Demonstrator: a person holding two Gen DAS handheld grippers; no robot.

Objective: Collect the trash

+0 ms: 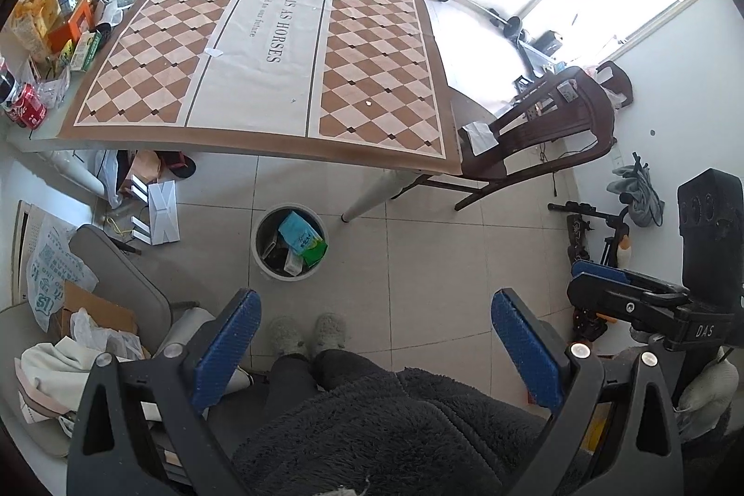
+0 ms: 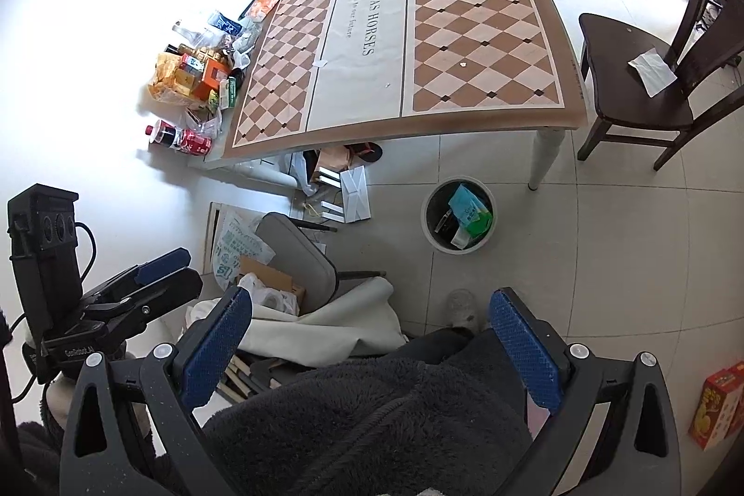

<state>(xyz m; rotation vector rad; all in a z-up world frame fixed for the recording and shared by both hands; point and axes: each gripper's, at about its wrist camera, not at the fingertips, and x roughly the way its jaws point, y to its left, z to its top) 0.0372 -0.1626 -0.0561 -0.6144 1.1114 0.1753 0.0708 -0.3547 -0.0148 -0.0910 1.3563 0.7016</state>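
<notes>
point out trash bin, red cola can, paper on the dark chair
trash bin [image 1: 258, 259]: left wrist view, on its white wall.
red cola can [image 2: 196, 142]: right wrist view, mid-body.
paper [image 2: 652, 69]: right wrist view, centre of the sheet.

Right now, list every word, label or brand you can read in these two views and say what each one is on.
"TAKE DREAMS AS HORSES": tablecloth, centre strip.
"we look forward to our future": same strip, smaller line beside it.
"DAS": right tongs body, seen from the left wrist.
"GenRobot.AI": left tongs body; small, uncertain.
Cola can, snack boxes, printed plastic bag, packets in the waste bin: too blurred to read.
</notes>
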